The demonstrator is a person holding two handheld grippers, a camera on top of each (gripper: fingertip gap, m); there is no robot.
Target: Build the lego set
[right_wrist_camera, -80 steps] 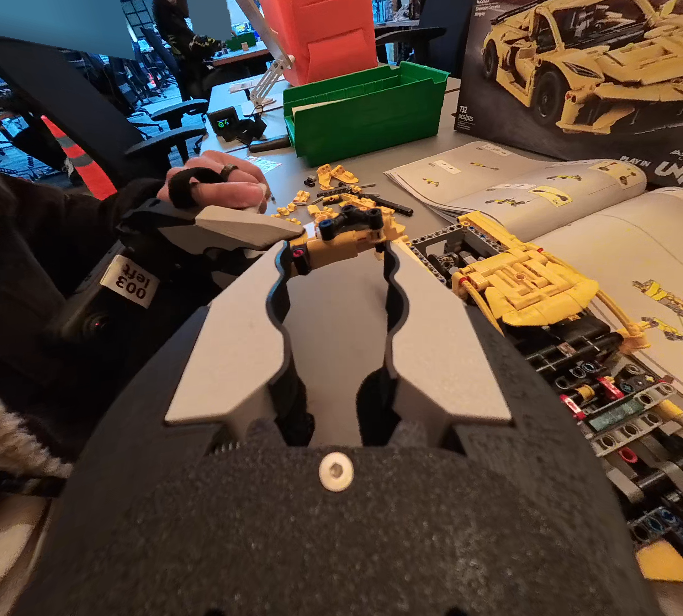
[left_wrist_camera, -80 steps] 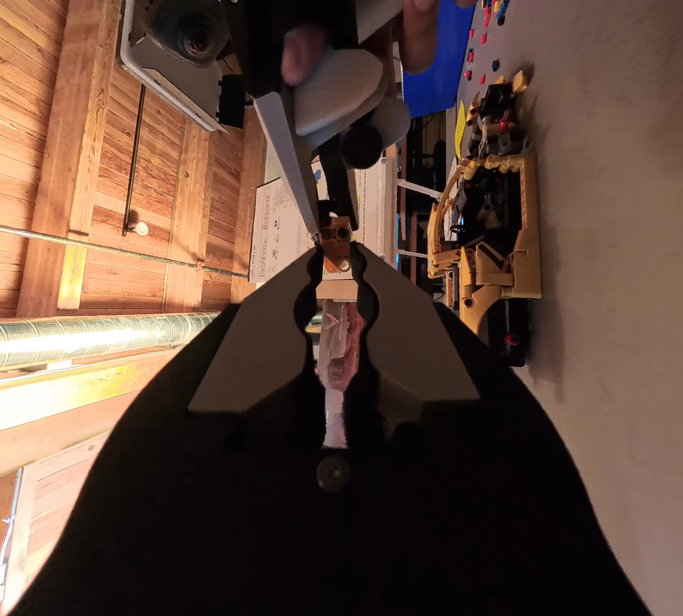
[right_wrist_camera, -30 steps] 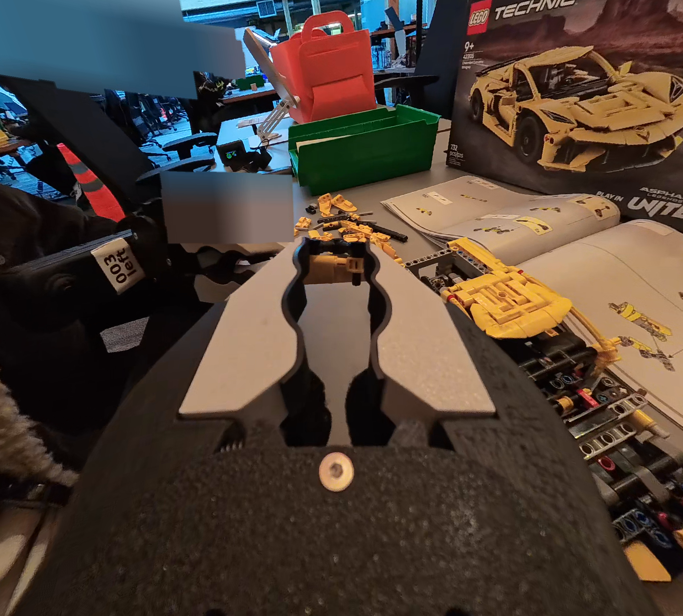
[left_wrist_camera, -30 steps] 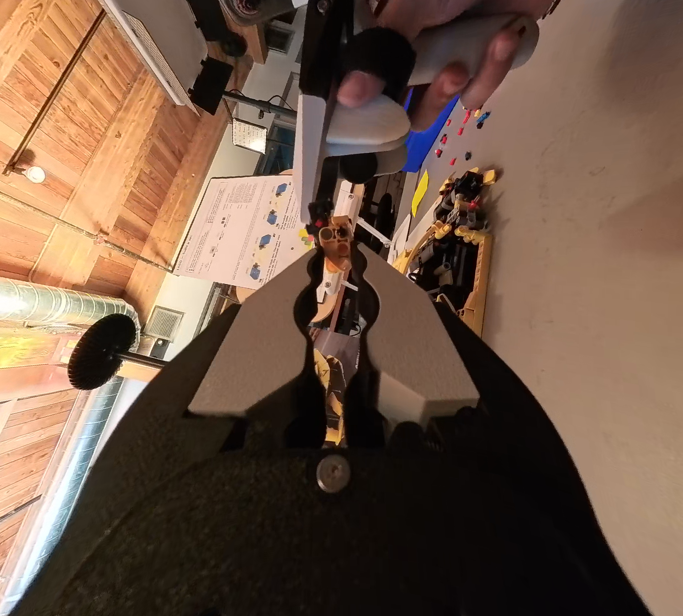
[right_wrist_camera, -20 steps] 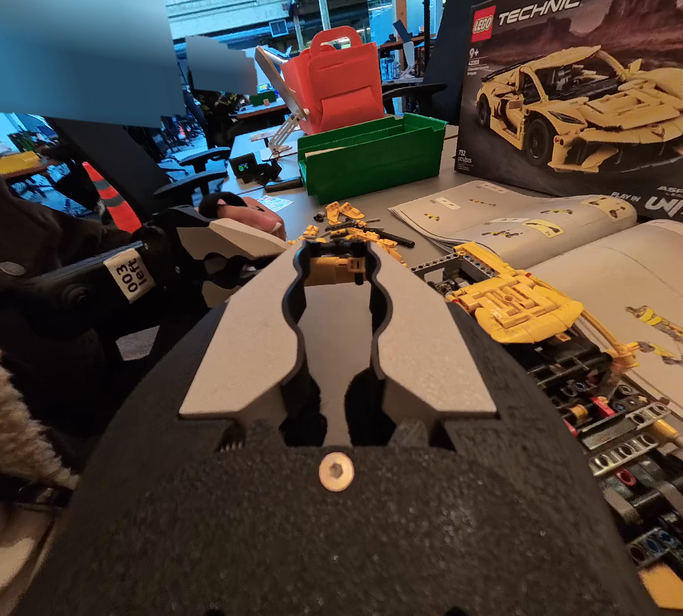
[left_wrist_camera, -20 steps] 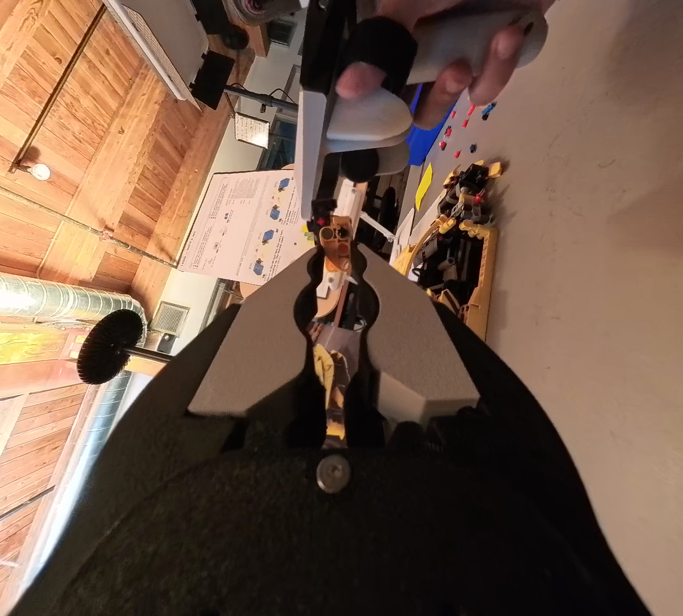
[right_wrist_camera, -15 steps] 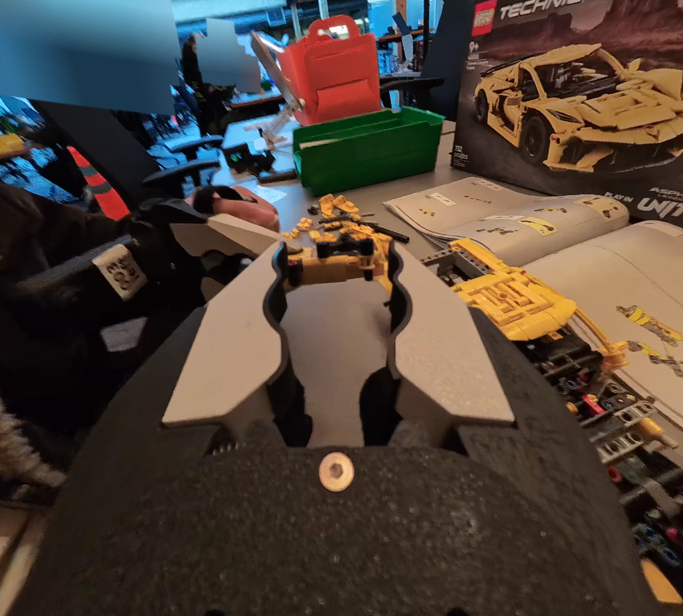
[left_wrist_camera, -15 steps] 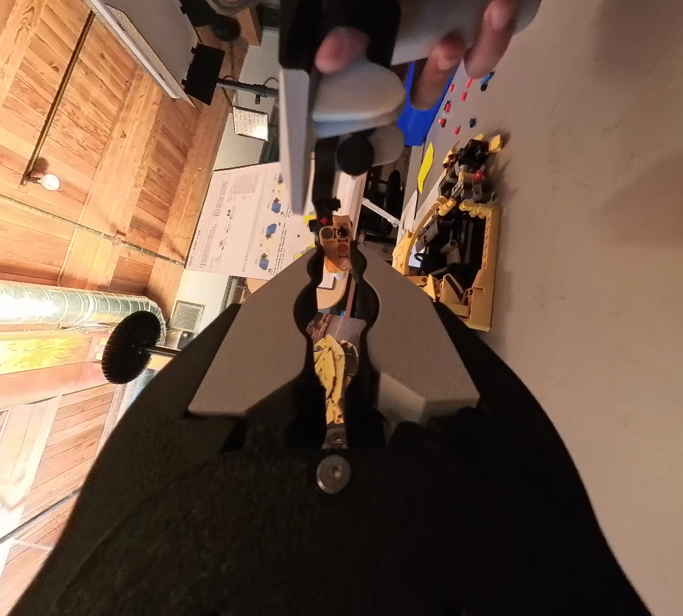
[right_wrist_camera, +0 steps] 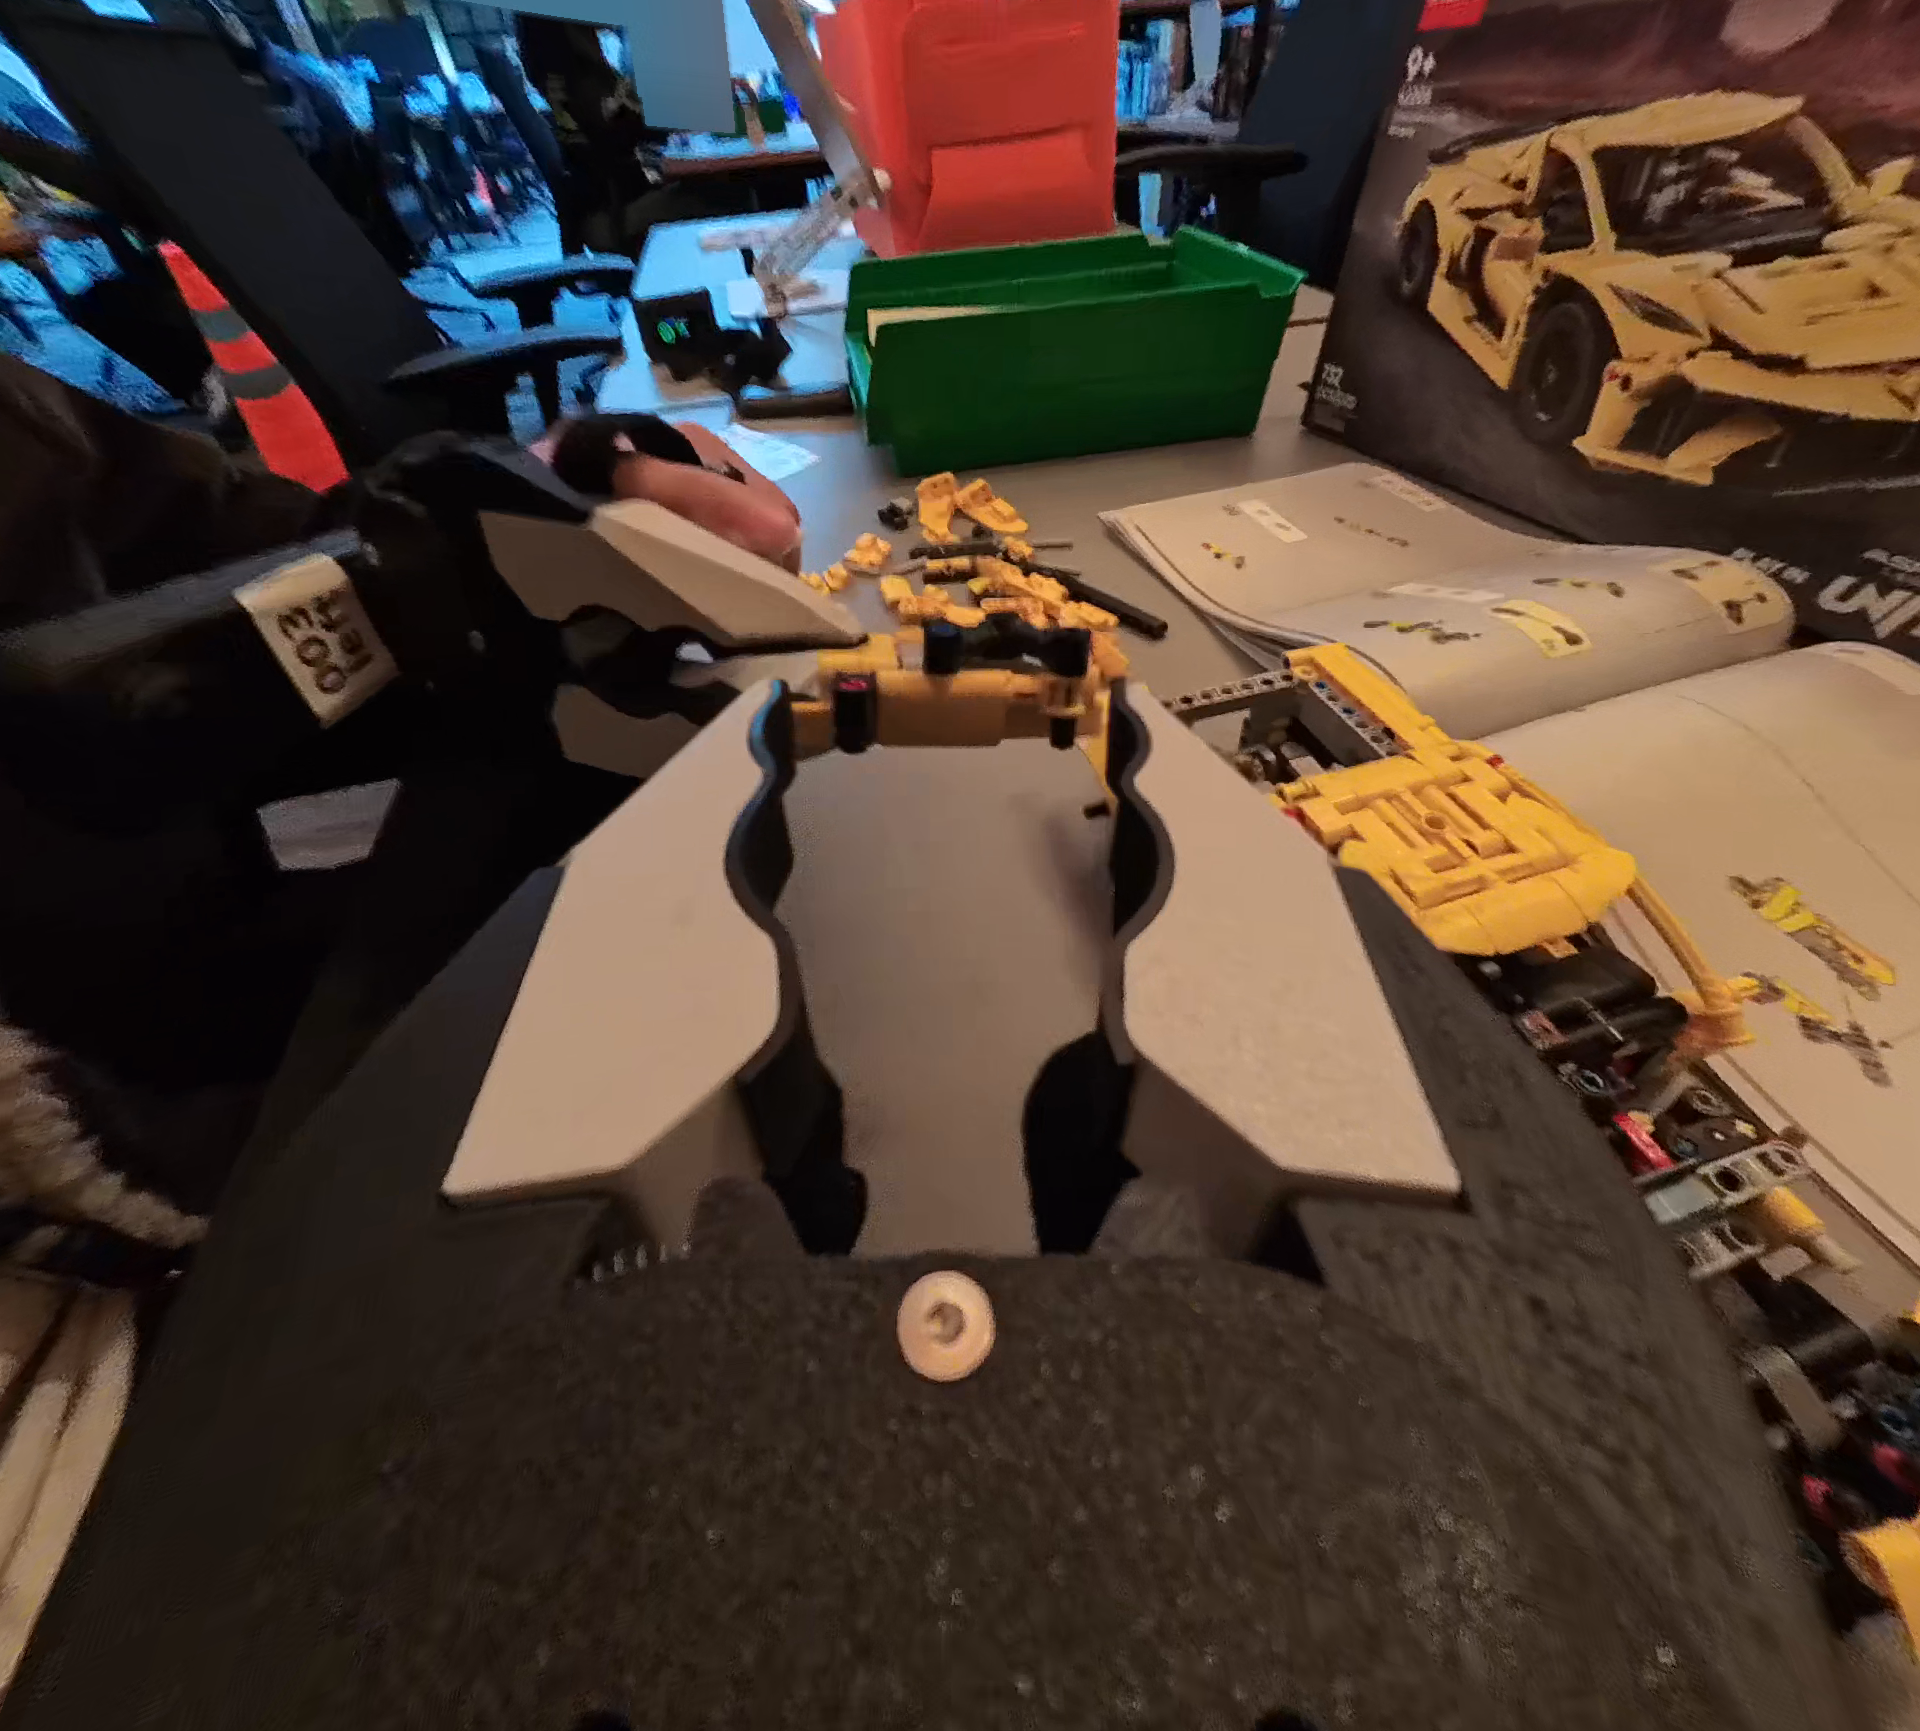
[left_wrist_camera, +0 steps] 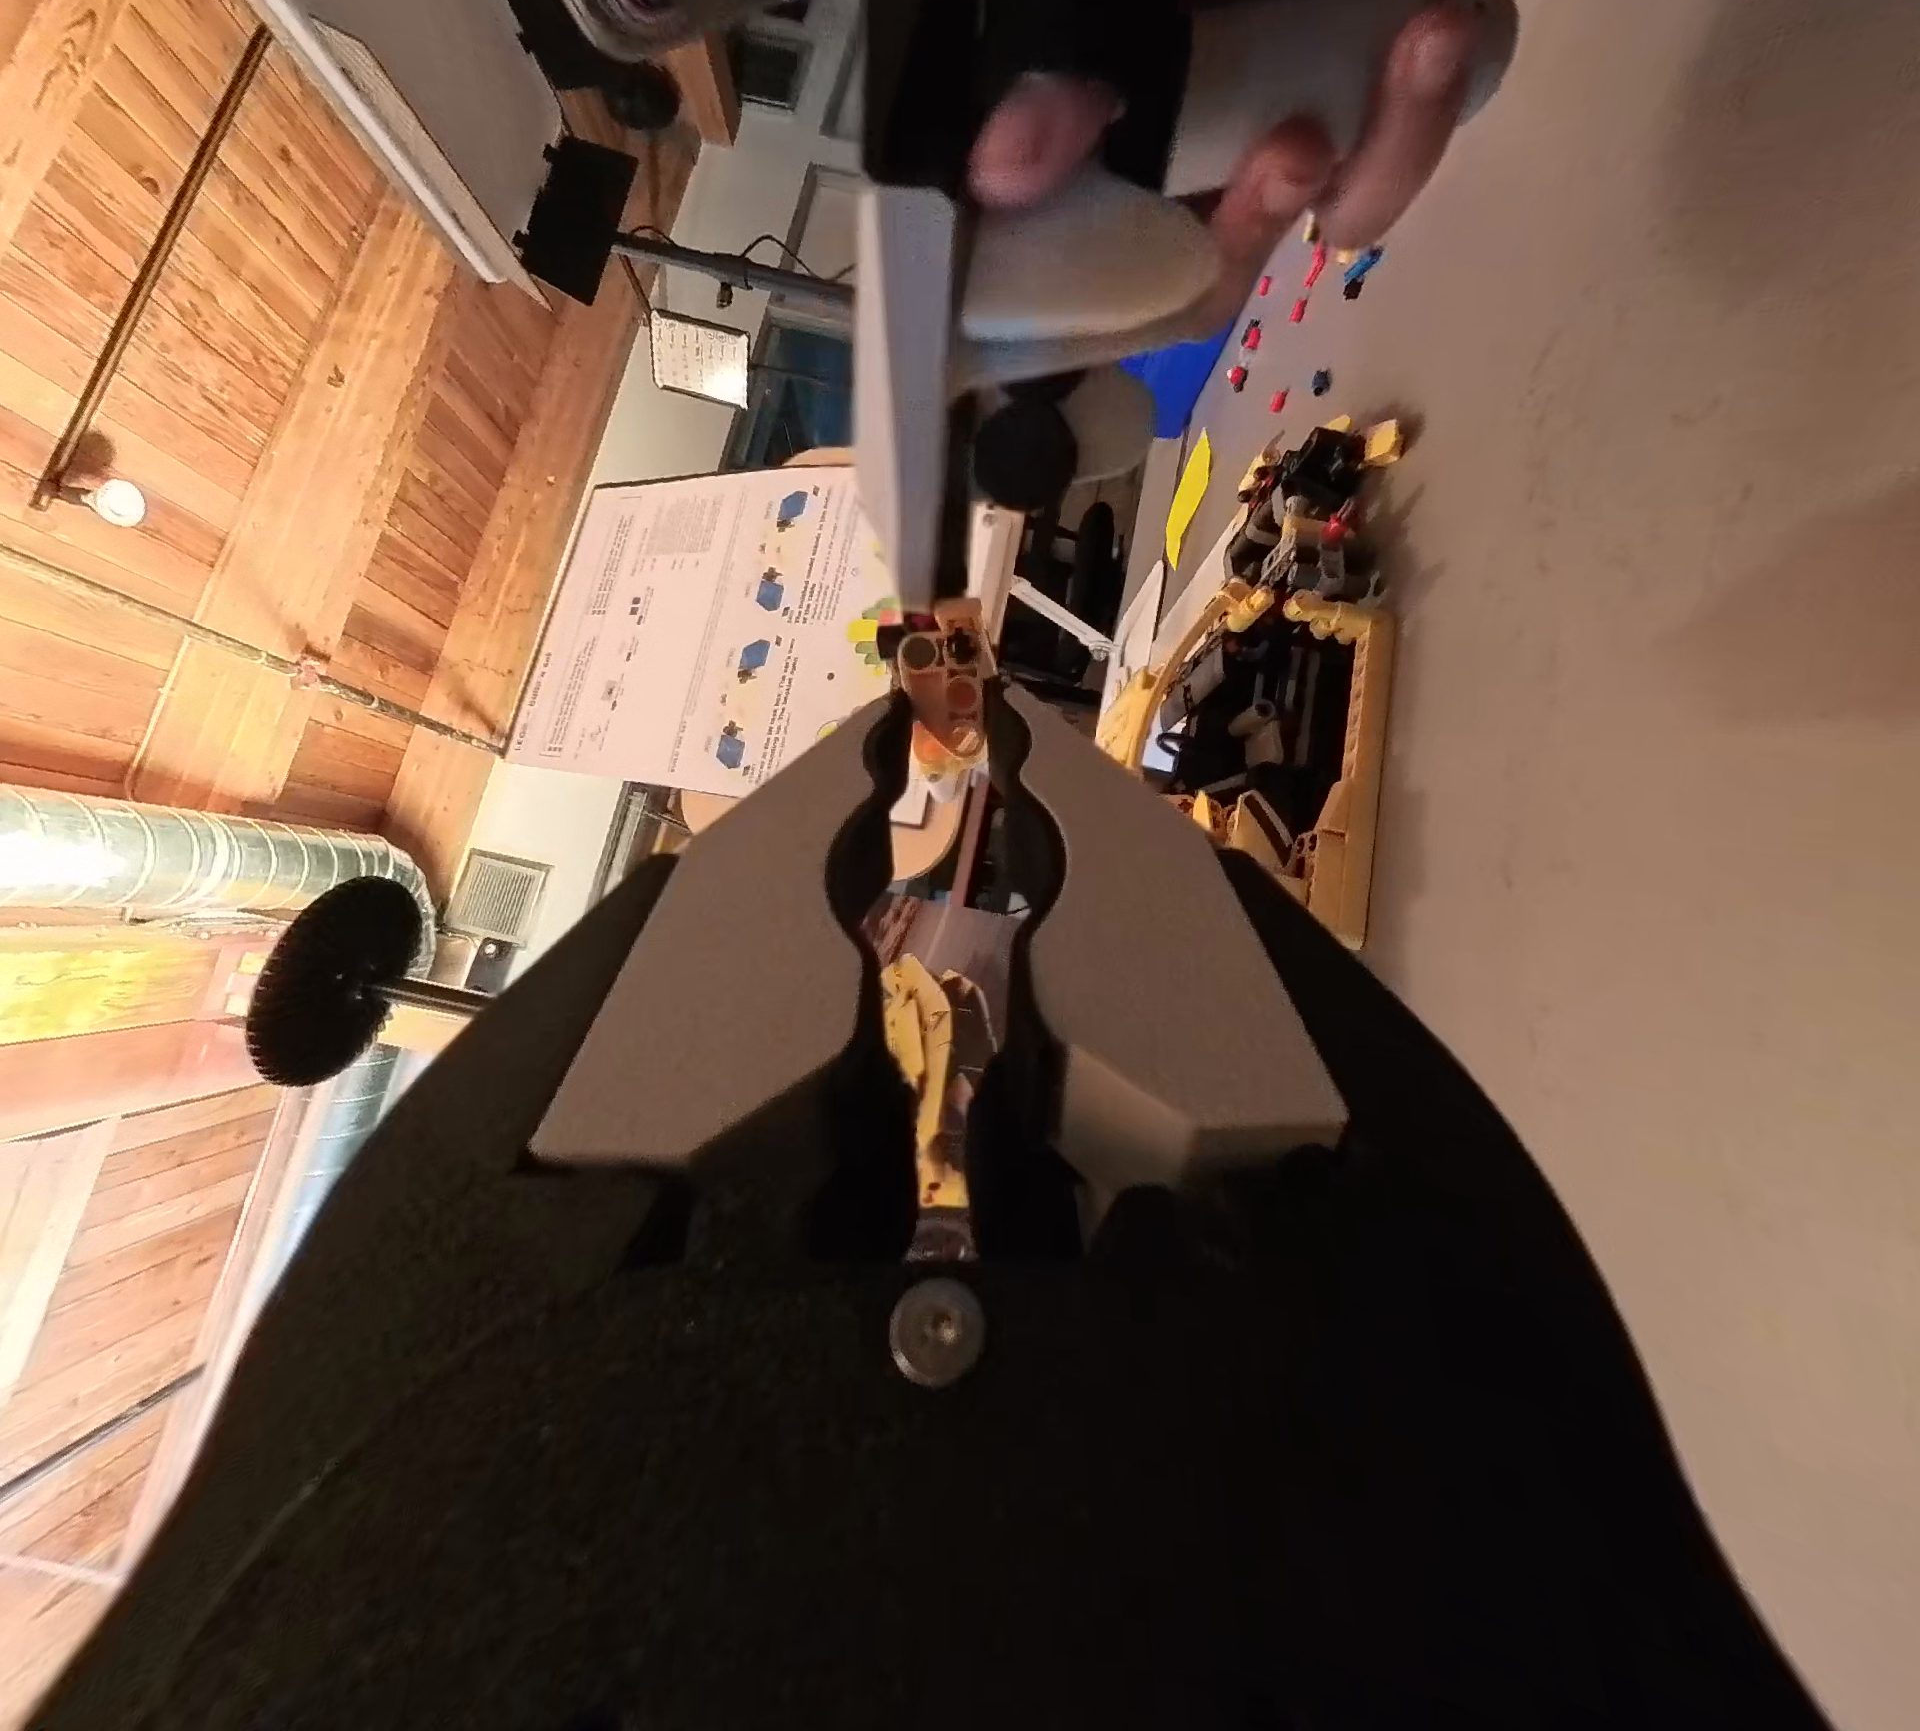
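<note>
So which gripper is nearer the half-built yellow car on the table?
Right. The right gripper sits just beside the half-built yellow car; the left gripper comes in from the far side, farther off, shut on the small yellow assembly.

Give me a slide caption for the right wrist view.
Open right gripper brackets a small yellow brick sub-assembly, beside the half-built yellow car.

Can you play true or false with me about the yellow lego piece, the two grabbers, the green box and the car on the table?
1. The left gripper has its jaws shut on the yellow lego piece. True.
2. The right gripper is squeezed tight, jaws touching. False: its jaws stand wide open around the piece.
3. The green bin sits behind the loose yellow pieces. True.
4. The half-built car is lifted in the air. False: it rests on the table, beside the open instruction book.
</note>
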